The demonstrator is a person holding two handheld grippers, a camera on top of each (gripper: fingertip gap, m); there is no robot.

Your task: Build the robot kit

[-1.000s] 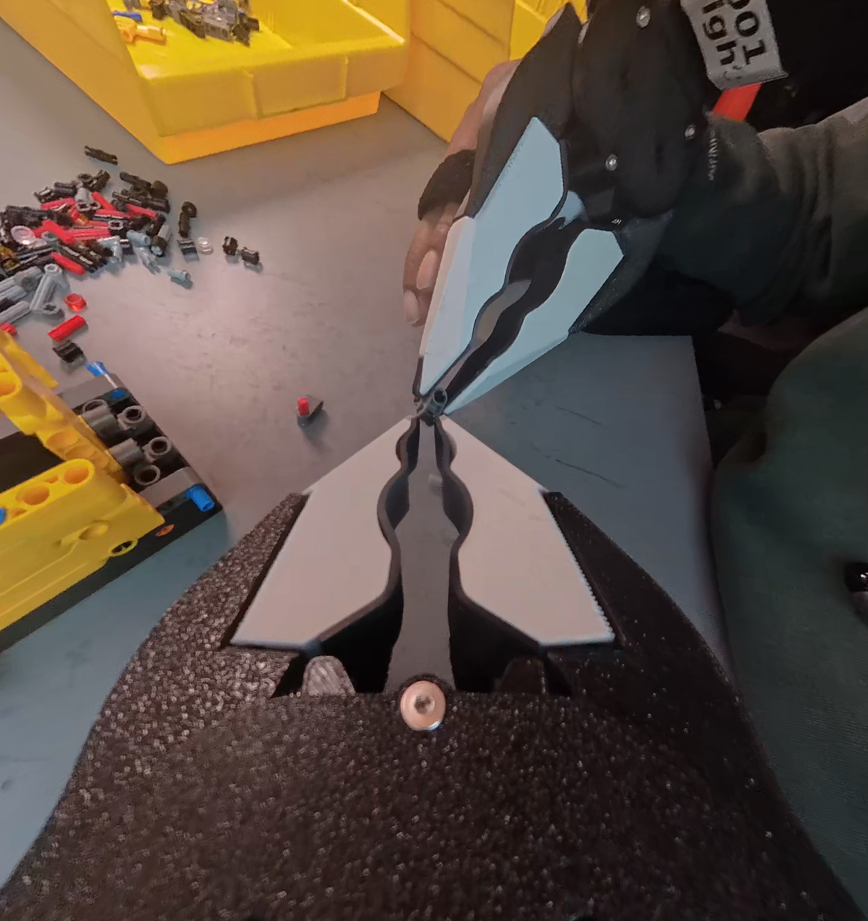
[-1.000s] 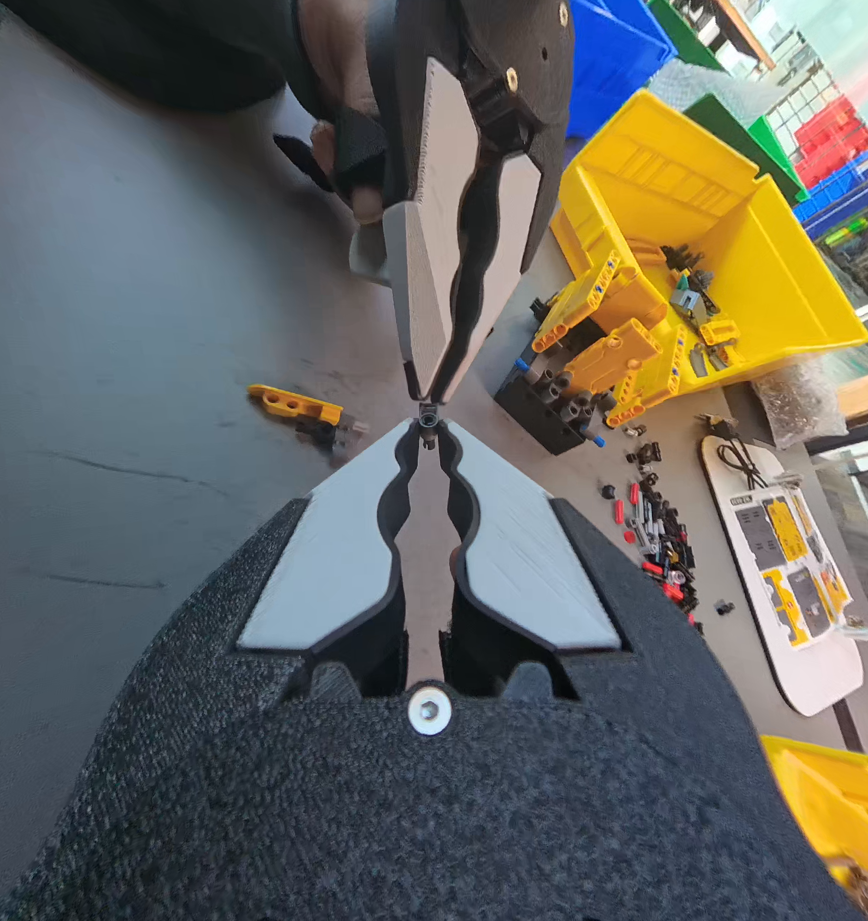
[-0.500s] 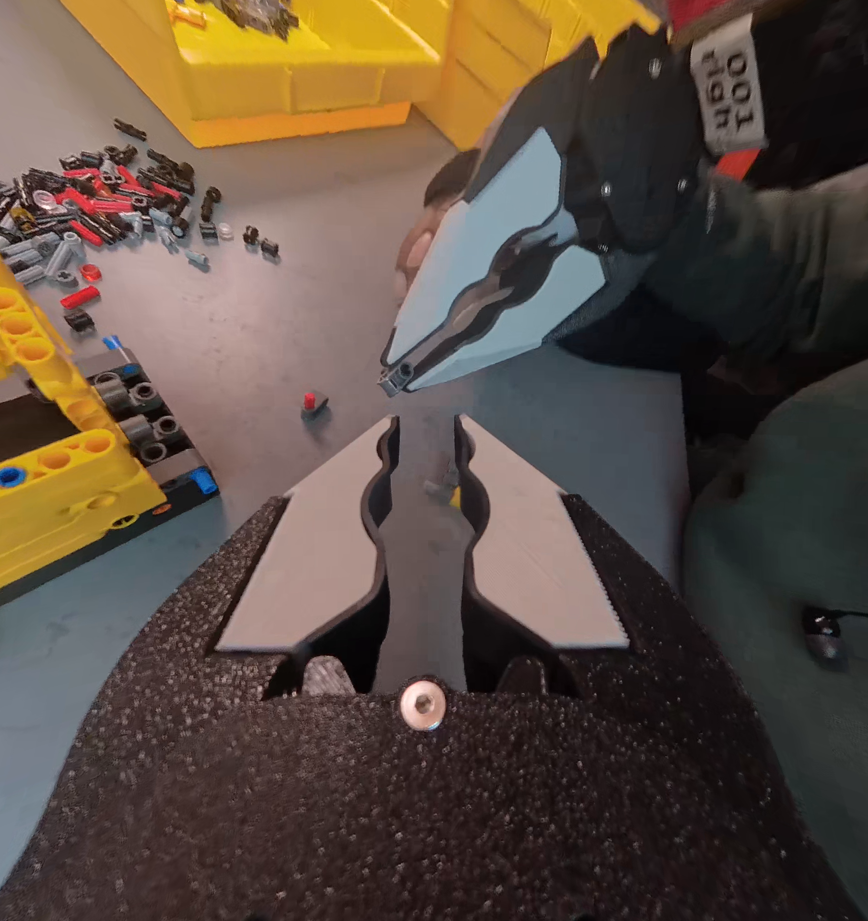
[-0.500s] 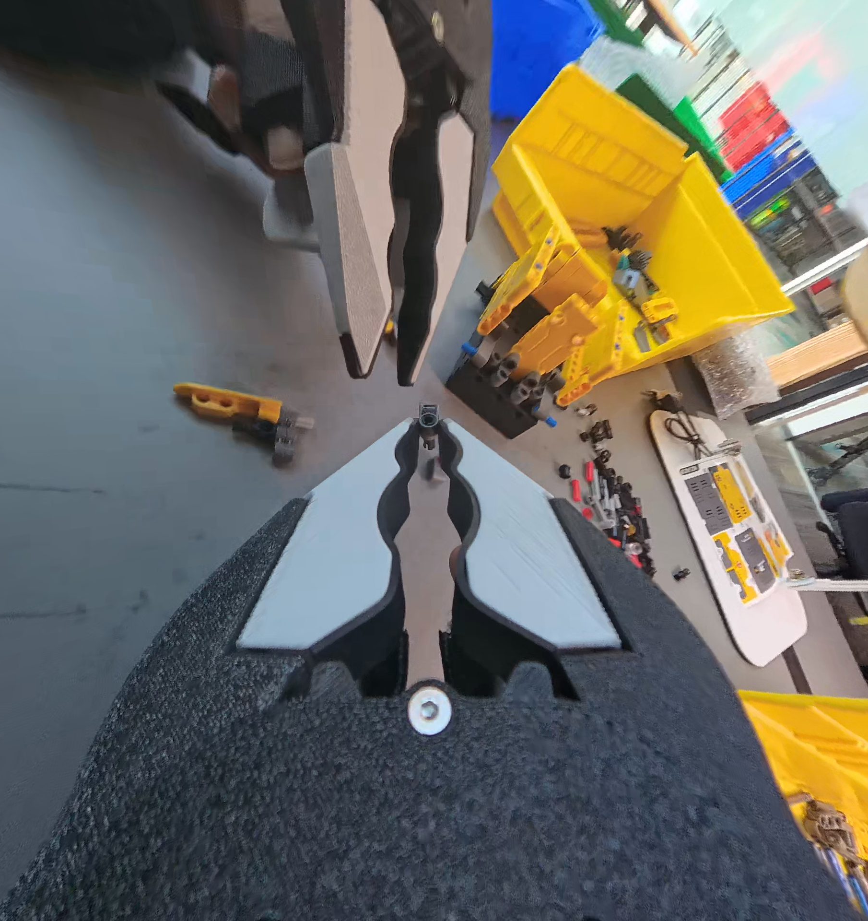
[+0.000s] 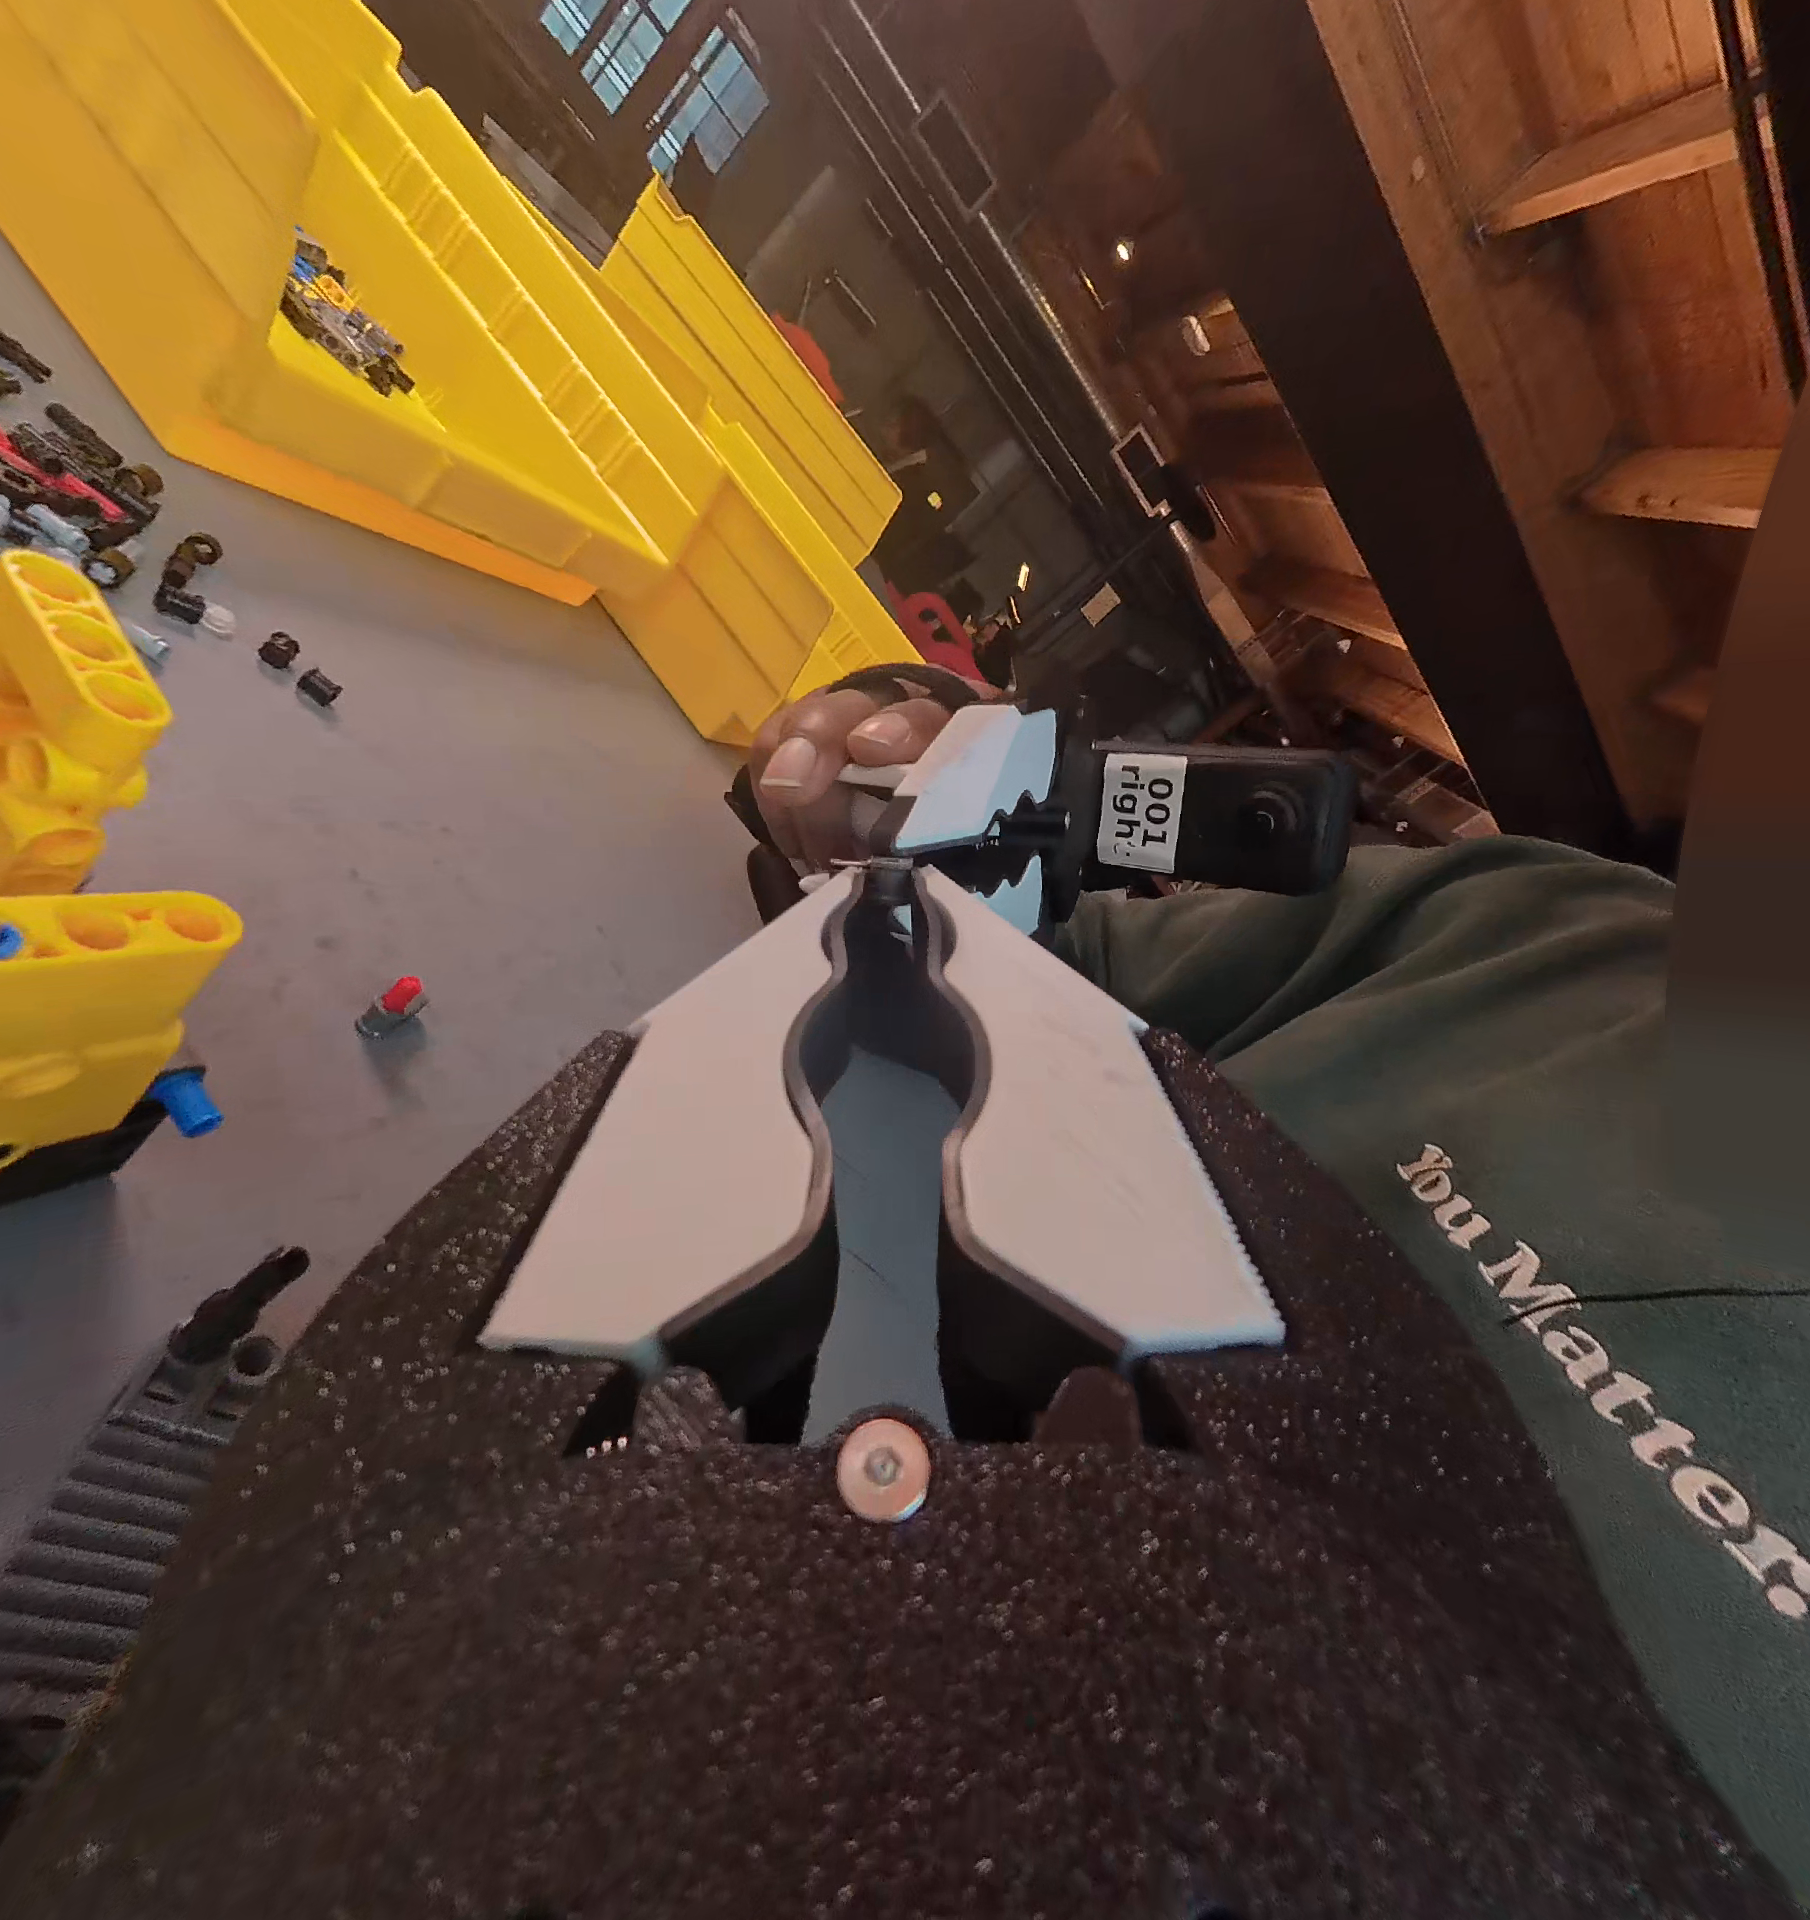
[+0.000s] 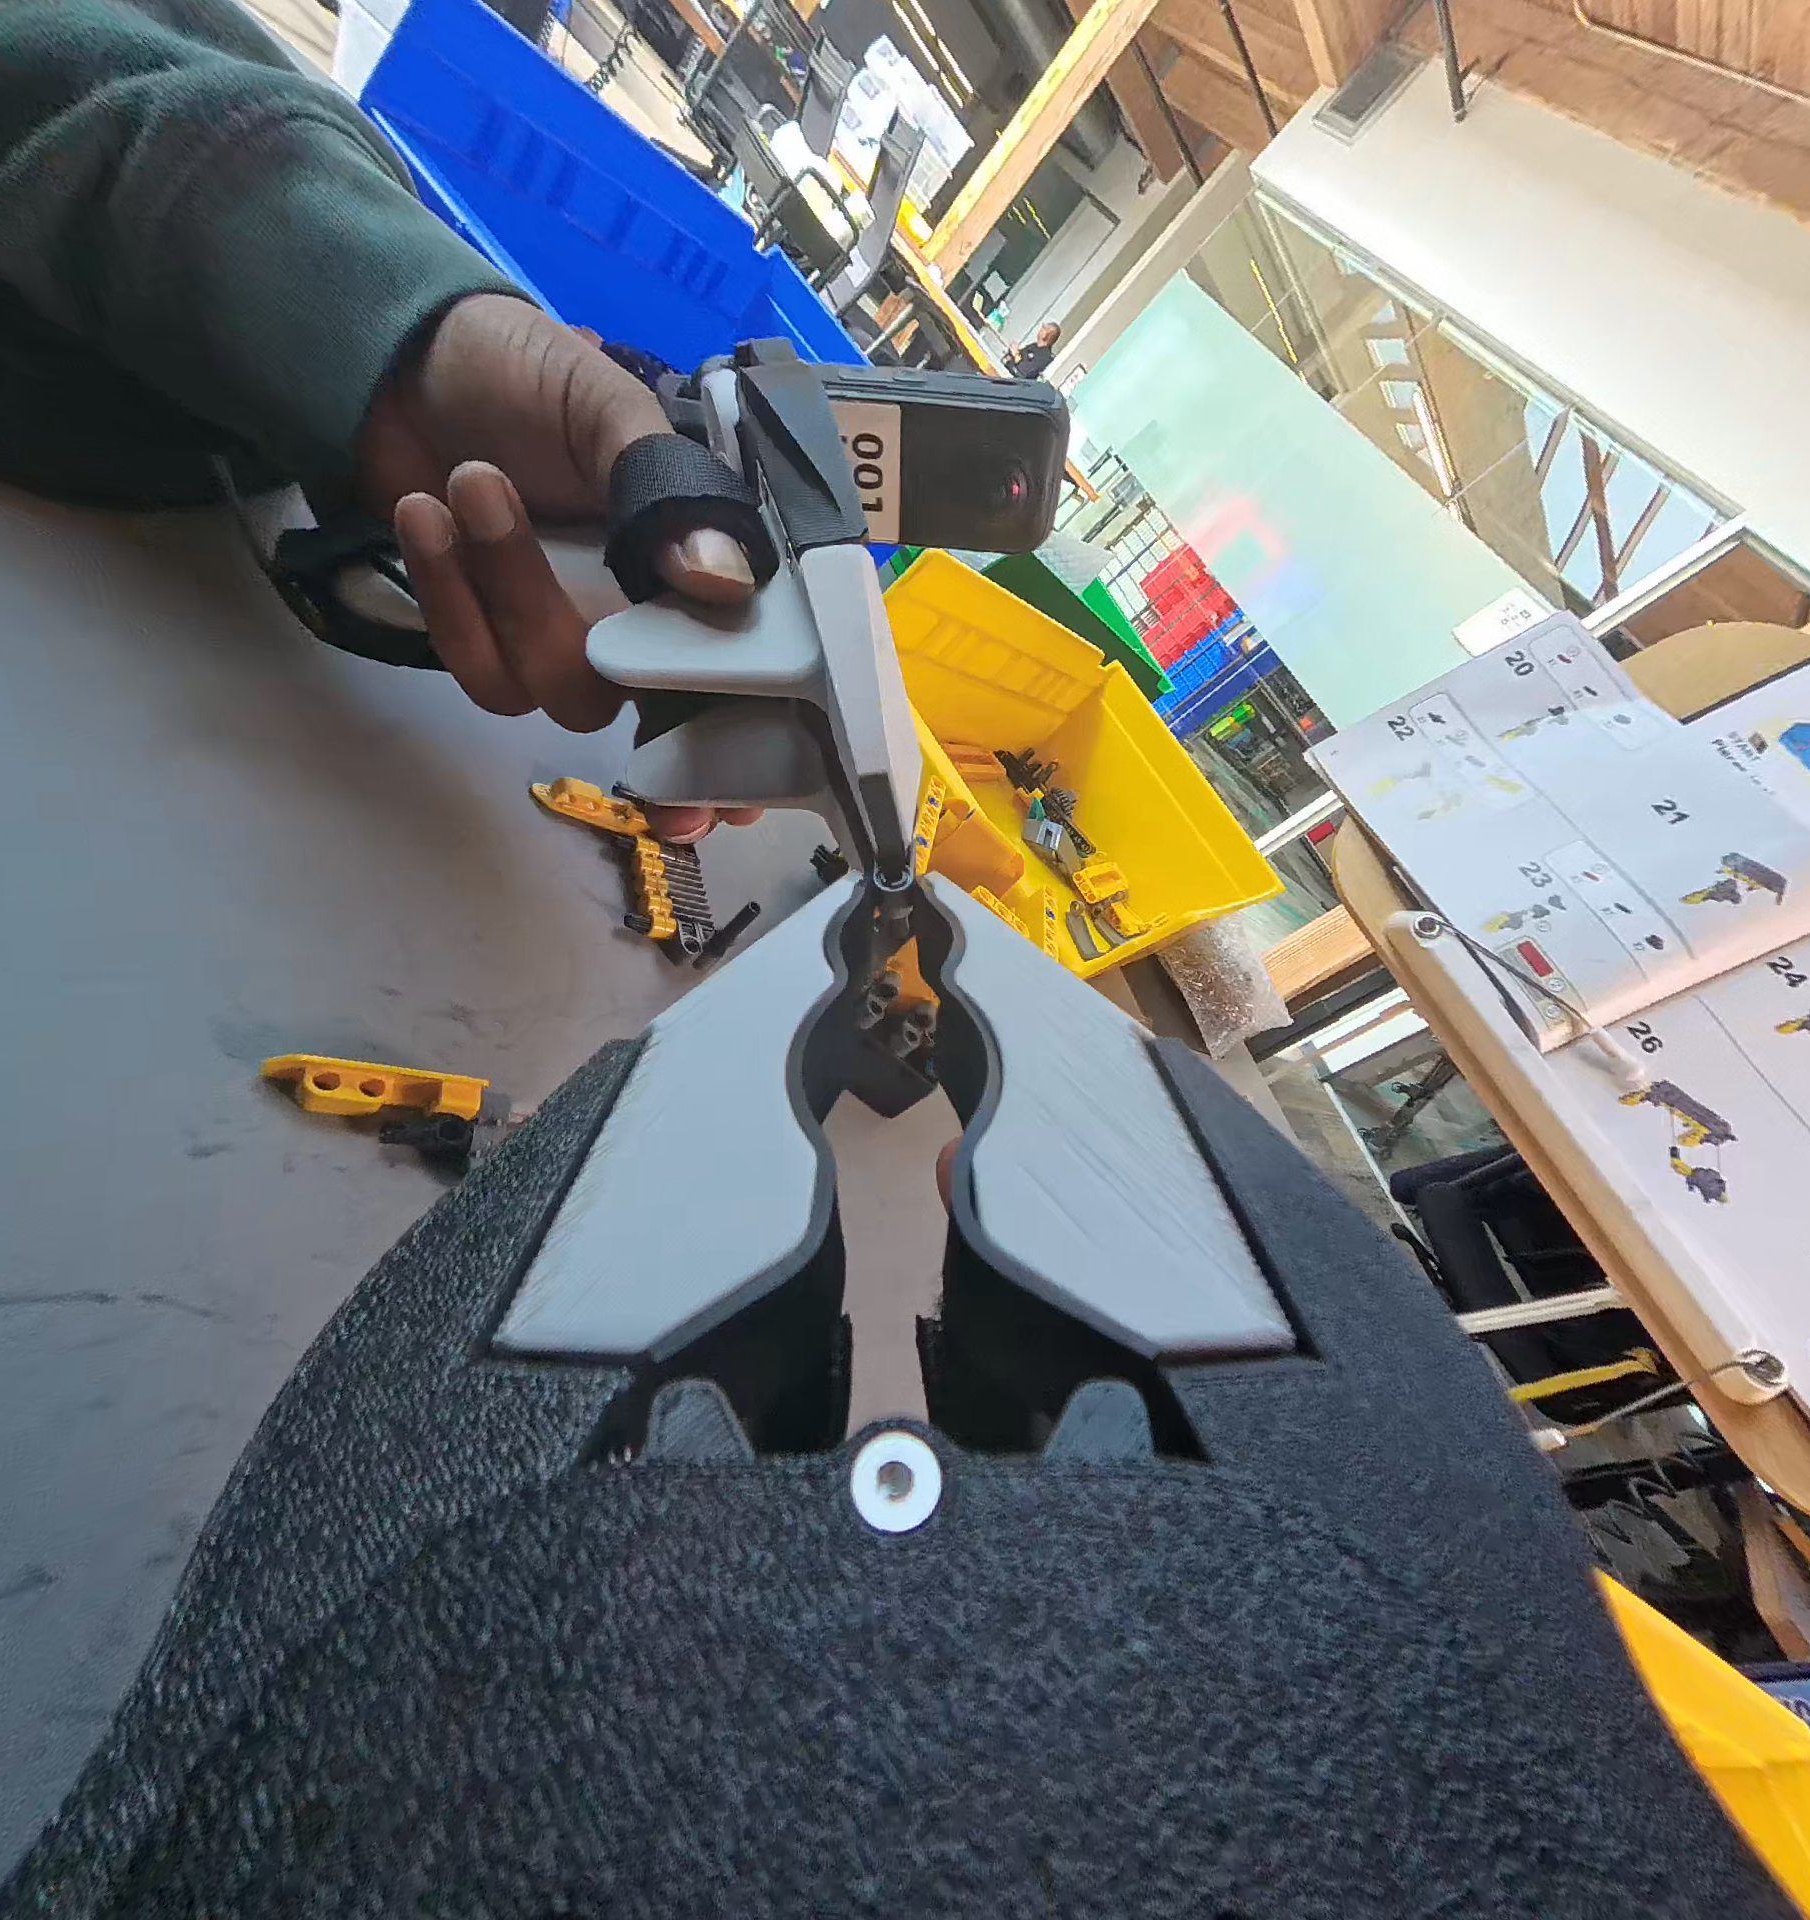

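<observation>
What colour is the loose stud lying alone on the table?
Red on a grey base; left wrist view shows it best.

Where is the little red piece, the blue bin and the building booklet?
little red piece (image 5: 399, 994): left wrist view, its red top.
blue bin (image 6: 579, 203): right wrist view, its side wall.
building booklet (image 6: 1566, 790): right wrist view, an open page.

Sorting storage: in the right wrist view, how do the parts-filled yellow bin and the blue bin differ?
The yellow bin shows its inside, with loose parts; the blue bin shows only an outer wall. The blue bin lies behind the left hand, the yellow bin right of it. Both are plastic.
</observation>
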